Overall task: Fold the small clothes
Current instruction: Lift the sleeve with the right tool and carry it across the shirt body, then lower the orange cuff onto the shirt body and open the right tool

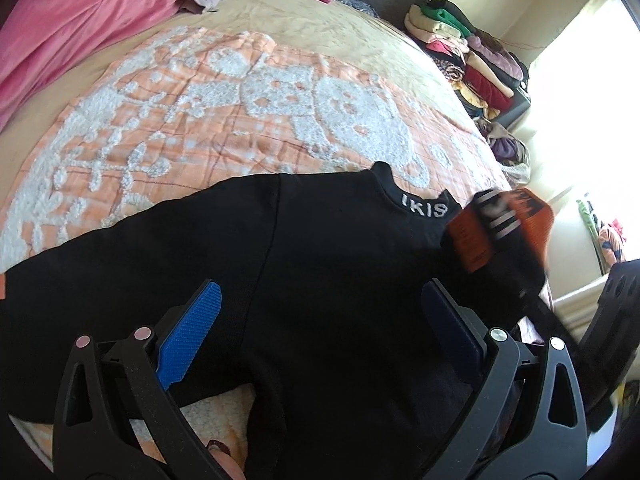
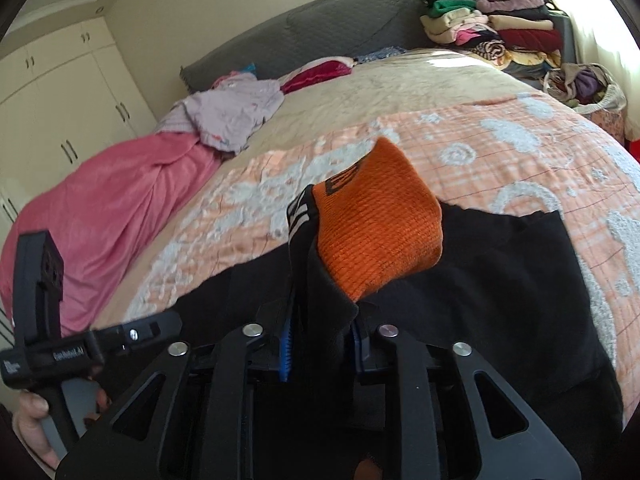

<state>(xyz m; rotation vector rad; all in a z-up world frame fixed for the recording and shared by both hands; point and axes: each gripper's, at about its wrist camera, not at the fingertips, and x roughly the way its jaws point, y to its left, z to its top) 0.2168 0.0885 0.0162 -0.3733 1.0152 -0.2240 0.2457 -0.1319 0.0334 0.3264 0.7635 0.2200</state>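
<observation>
Sock (image 2: pixel 376 232), heel hidden between jaws

black top (image 1: pixel 320 264) with orange cuff (image 2: pixel 376 224), on orange-white patterned blanket (image 1: pixel 200 120).

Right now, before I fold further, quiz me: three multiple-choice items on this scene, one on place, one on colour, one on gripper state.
1. Where does the black top lie?
A. on the orange blanket
B. on the pink blanket
C. on the clothes stack

2. What colour is the sleeve cuff?
A. green
B. orange
C. white

3. How is the left gripper?
A. shut on the cuff
B. shut on the collar
C. open over the top

Answers: 1 A, orange blanket shows around the top. 2 B, ribbed orange knit. 3 C, blue pads stand wide apart; the right gripper holds the sleeve.
</observation>
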